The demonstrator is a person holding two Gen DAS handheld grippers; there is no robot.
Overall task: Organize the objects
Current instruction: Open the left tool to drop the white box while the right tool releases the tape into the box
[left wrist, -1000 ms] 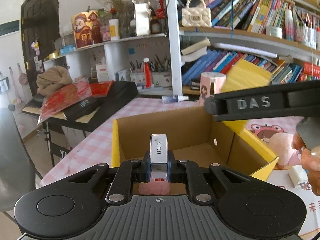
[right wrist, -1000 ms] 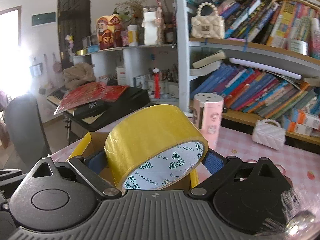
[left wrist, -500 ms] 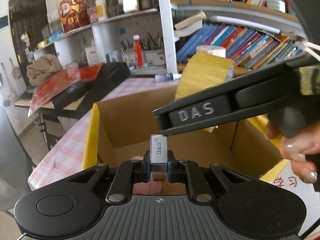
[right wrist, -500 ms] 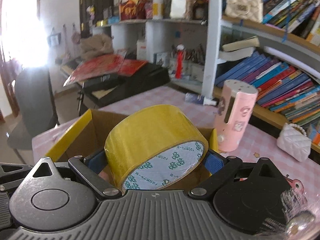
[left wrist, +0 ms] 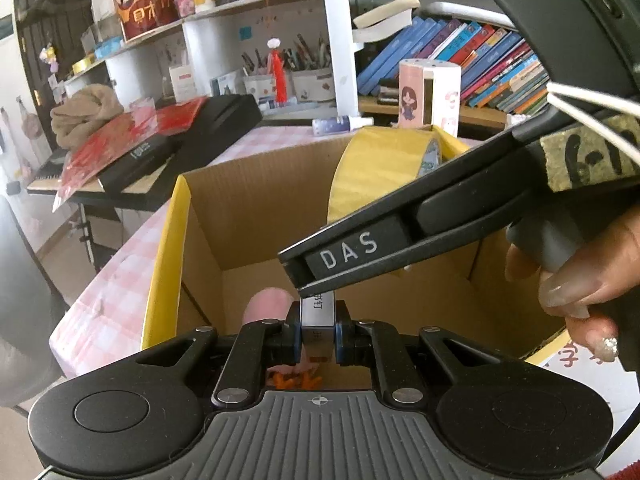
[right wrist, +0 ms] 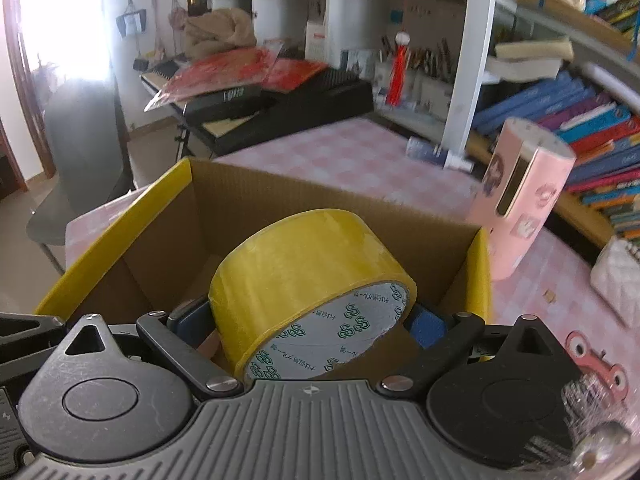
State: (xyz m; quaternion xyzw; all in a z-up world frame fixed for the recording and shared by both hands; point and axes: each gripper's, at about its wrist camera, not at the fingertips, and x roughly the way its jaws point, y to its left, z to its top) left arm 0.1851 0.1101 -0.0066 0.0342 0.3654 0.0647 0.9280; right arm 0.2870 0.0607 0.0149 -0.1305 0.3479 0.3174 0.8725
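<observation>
An open cardboard box (left wrist: 240,204) with yellow flaps (right wrist: 116,216) stands on the pink checked table. My left gripper (left wrist: 317,334) is shut on a small silver staple box (left wrist: 318,320), held over the box's near side. A pink soft item (left wrist: 266,306) lies on the box floor just beyond it. My right gripper (right wrist: 310,320) is shut on a yellow tape roll (right wrist: 304,264) and hangs inside the box opening. In the left wrist view that tape roll (left wrist: 380,164) and the right gripper's black body (left wrist: 420,232) cross above the box, with a hand (left wrist: 576,280) on it.
A pink cylindrical holder (right wrist: 524,196) stands on the table right of the box, a white quilted purse (right wrist: 618,276) beyond it. A small bottle (left wrist: 340,124) lies behind the box. Bookshelves fill the back; a black keyboard (left wrist: 180,148) with red papers sits left.
Both grippers moved forward and down toward the box. The tape roll now hangs within the box opening, and the right gripper's body has slid further across the left wrist view.
</observation>
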